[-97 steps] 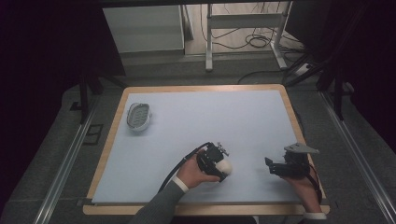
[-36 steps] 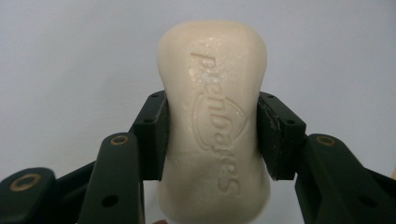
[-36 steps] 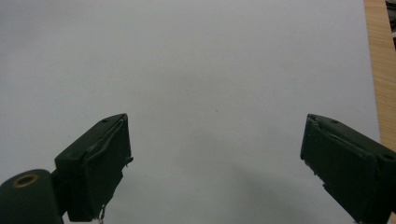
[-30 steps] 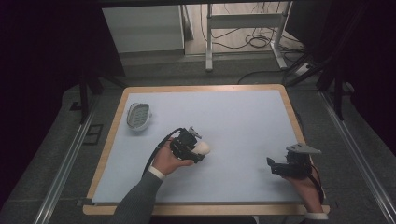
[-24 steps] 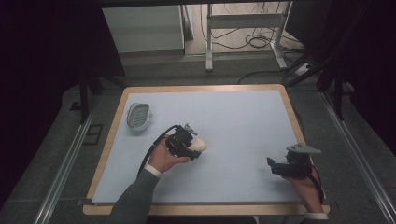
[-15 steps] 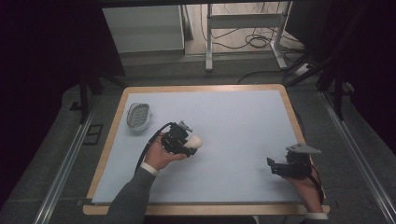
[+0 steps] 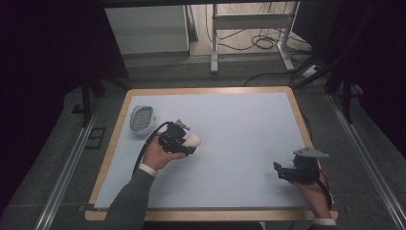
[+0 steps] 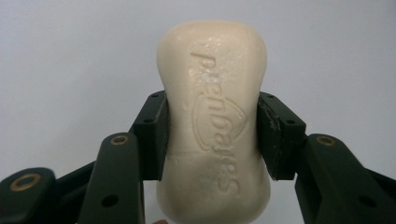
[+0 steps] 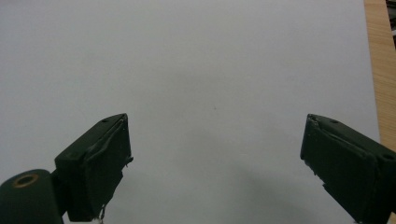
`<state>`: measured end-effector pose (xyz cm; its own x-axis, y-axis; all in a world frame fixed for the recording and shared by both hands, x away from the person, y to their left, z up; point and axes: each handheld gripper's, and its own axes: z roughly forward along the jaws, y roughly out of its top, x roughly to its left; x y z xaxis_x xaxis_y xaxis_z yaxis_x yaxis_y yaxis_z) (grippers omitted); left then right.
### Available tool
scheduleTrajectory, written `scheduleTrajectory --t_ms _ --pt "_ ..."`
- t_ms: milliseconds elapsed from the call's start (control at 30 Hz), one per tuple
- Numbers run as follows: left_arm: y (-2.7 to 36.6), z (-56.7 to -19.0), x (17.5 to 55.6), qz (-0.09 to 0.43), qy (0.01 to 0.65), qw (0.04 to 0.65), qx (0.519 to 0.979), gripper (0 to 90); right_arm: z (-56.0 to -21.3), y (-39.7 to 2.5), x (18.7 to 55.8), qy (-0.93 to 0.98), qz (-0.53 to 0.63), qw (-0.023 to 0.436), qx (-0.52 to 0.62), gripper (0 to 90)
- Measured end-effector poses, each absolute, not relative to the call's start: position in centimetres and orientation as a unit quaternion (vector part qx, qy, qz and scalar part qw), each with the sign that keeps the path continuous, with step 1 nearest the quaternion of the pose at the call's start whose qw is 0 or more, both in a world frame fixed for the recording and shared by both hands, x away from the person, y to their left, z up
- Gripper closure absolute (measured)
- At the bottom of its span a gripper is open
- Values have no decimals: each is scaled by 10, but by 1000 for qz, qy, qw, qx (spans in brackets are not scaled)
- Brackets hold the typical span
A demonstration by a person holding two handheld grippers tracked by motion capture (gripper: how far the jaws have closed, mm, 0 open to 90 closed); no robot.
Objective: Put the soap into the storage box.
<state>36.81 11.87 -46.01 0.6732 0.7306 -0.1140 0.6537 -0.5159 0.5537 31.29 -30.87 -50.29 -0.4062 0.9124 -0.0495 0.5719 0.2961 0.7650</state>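
Pinching the cream bar of soap (image 8: pixel 212 121) across its narrow waist, your left gripper (image 7: pixel 183 142) has it clamped between both pads, with the embossed lettering facing the camera in the left gripper view. In the high view the bar (image 7: pixel 193 140) sits at the left half of the pale blue mat (image 7: pixel 239 124), just beside and to the right of the grey soap dish (image 7: pixel 142 118); whether it is lifted or grazing the mat I cannot tell.

Expect the bar to be stiff and fairly light, but slick: its rounded, waxy sides give the pads little to bite on, and the surface could dent or scuff under a hard squeeze. The waist is the sound place to hold, since the wider ends on each side should help keep it from sliding out lengthwise. Keep the pressure even.

Your right gripper (image 7: pixel 293 172) rests near the mat's front right corner with its jaws spread wide and nothing between them, close to the wooden table edge (image 9: pixel 379 70) seen in the right gripper view.

For room, you have open mat across the whole middle and far side. The dish lies close to the left wooden border (image 7: pixel 111 143), so any approach to it is best made from the right or from above.
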Motion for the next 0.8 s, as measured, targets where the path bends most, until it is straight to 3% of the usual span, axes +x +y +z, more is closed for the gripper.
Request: scheduleTrajectory --t_ms 800 --pt "150 -452 380 73 431 297 849 497 -504 -309 313 766 341 247 485 84"
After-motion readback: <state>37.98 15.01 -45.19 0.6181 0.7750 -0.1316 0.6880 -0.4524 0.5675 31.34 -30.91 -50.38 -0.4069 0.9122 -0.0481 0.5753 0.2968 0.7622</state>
